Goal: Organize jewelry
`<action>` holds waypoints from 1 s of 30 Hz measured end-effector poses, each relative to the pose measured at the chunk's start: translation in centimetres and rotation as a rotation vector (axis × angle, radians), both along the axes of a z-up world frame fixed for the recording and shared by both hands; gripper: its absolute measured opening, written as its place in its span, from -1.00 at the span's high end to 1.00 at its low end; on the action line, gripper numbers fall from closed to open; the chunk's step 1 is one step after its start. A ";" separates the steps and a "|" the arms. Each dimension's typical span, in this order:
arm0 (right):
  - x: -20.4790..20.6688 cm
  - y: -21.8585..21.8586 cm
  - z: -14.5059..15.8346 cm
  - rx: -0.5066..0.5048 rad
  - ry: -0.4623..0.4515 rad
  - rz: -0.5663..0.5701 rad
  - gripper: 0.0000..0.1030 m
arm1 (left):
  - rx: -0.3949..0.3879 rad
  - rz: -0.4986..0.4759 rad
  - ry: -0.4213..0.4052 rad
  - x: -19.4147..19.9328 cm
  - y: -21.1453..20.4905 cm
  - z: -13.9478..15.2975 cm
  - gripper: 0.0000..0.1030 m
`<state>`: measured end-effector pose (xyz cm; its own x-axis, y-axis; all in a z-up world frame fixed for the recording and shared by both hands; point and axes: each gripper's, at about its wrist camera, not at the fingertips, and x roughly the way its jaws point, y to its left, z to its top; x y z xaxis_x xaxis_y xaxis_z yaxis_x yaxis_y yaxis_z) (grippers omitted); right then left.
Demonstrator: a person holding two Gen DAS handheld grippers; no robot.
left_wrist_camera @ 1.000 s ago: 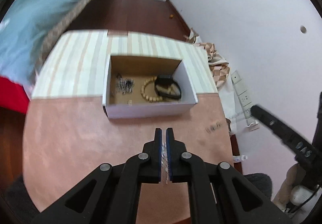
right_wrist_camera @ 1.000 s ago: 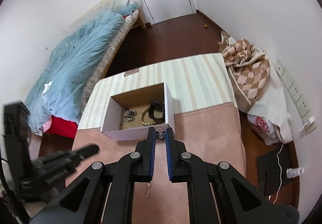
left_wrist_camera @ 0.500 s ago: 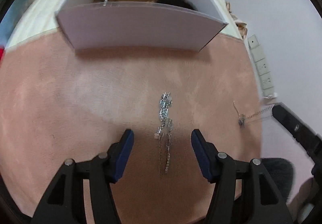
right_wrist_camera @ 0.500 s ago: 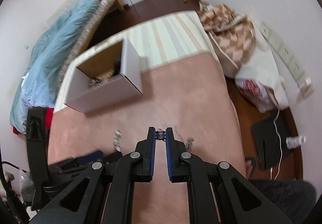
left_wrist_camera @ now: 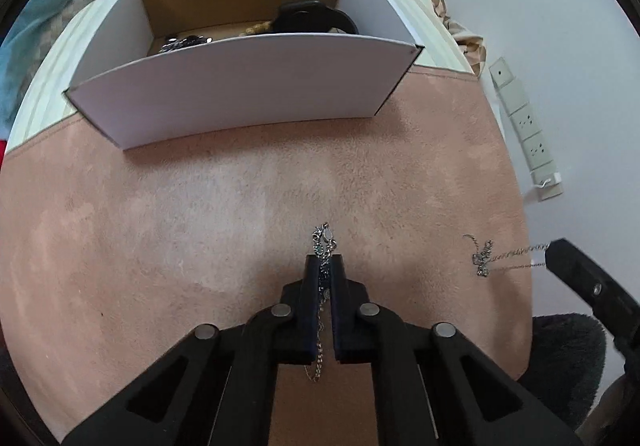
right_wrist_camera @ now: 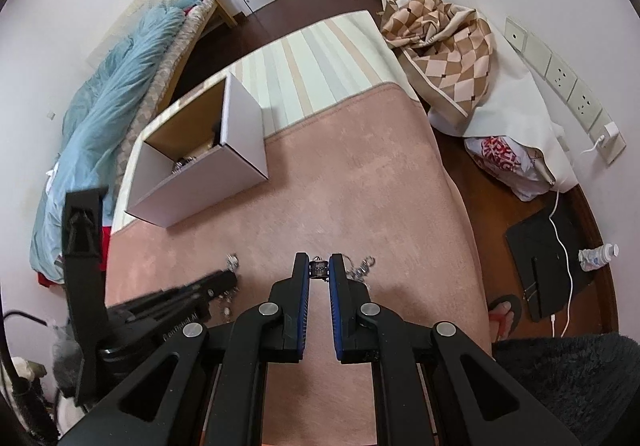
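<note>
A white open box (left_wrist_camera: pixel 240 85) (right_wrist_camera: pixel 200 181) stands on the pink table cover; inside it show a black band (left_wrist_camera: pixel 312 15), tan beads and a dark chain. My left gripper (left_wrist_camera: pixel 325 260) is shut on a silver chain (left_wrist_camera: pixel 323 242) that lies on the cover, its tail hanging between the fingers. My right gripper (right_wrist_camera: pixel 319 260) is shut on a small dark charm (right_wrist_camera: pixel 319 266) of a second silver chain (left_wrist_camera: pixel 484 252) (right_wrist_camera: pixel 362 268) that trails to the right on the cover. The left gripper also shows in the right wrist view (right_wrist_camera: pixel 224 282).
The pink cover (left_wrist_camera: pixel 200 226) meets a striped cloth (right_wrist_camera: pixel 320 57) behind the box. A checked cloth (right_wrist_camera: pixel 440 33) and a white bag lie to the right. Wall sockets (left_wrist_camera: pixel 524 125), a blue-covered bed (right_wrist_camera: pixel 112 85) and a black tablet on the floor (right_wrist_camera: pixel 548 258) surround the table.
My left gripper came down to the cover, opened over the silver chain and has closed on it. My right gripper lowered toward the cover, still holding the charm.
</note>
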<state>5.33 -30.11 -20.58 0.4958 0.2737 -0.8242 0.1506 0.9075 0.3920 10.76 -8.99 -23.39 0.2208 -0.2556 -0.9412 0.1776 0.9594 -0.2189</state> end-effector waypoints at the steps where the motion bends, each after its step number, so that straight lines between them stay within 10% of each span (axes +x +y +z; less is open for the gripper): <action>1: 0.0 0.0 0.4 0.005 -0.008 0.003 0.80 | -0.019 0.011 -0.001 -0.2 0.4 0.3 1.00; 15: 1.0 0.9 5.0 0.027 -0.097 0.031 0.81 | -0.206 0.050 -0.015 0.5 5.1 5.4 0.96; 20: 1.8 1.0 3.9 0.015 -0.061 0.035 0.81 | -0.107 -0.017 0.152 3.0 2.4 2.1 0.88; 30: 1.9 -0.7 3.0 0.040 -0.045 -0.015 0.80 | 0.157 -0.168 0.224 4.3 -3.0 -0.6 0.86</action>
<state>7.19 -30.83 -17.58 0.5367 0.2984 -0.7893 0.1452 0.8887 0.4348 15.05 -11.99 -23.99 -0.0292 -0.1188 -0.9925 0.3001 0.9461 -0.1220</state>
